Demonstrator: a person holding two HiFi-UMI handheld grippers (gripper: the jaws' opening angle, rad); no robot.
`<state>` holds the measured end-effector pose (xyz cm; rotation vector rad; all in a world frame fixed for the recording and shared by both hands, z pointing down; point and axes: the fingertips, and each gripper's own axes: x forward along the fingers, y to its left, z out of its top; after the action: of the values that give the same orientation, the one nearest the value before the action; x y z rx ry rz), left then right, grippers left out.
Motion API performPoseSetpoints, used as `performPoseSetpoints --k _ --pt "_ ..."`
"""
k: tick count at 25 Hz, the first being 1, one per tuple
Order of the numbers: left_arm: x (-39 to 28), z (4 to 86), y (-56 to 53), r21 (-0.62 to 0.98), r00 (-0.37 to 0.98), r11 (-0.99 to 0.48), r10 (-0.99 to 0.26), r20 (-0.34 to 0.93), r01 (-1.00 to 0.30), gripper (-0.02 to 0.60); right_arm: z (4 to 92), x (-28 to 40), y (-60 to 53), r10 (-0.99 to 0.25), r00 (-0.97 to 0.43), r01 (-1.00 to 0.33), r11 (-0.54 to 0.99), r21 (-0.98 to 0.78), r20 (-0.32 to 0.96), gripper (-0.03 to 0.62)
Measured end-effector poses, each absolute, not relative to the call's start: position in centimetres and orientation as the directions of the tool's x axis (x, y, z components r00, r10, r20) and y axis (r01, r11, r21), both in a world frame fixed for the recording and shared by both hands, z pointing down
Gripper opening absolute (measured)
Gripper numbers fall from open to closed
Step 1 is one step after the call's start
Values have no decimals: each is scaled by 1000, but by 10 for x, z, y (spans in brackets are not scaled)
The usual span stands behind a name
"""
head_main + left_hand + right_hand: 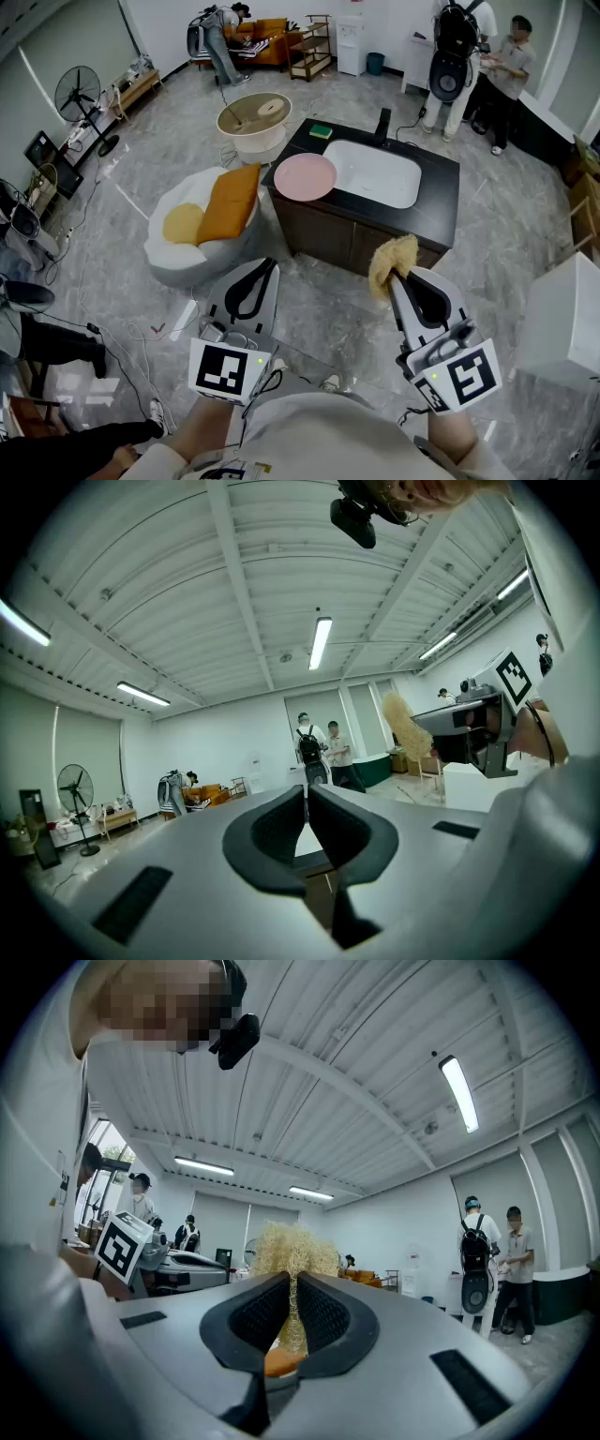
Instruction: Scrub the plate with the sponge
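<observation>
Sponge (286,1246), a straw-coloured fibrous tuft, sticks out of the right gripper (292,1286), whose jaws are clamped on it. The left gripper (306,797) beside it has its jaws pressed together on nothing. Well ahead of both, the pink plate (305,176) lies on the dark counter (441,202) just left of the white sink (375,173), with a white beanbag (187,258) ahead-left.

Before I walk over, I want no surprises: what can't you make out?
Pink plate: too small in head view to show dirt.
Sink: head view, too small to show water.
Fibrous sponge: right gripper view, lower part hidden by right gripper.
Green pad: head view, too small to identify.
</observation>
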<state>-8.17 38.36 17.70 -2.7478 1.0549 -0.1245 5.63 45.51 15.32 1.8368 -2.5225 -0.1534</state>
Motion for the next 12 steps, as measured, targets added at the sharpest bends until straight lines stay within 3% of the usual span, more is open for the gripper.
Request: performPoseSetpoints --k 12 --pt "-80 190 389 -230 761 -746 -648 33 -625 29 162 62 457 -957 -288 -956 286 65 -38 46"
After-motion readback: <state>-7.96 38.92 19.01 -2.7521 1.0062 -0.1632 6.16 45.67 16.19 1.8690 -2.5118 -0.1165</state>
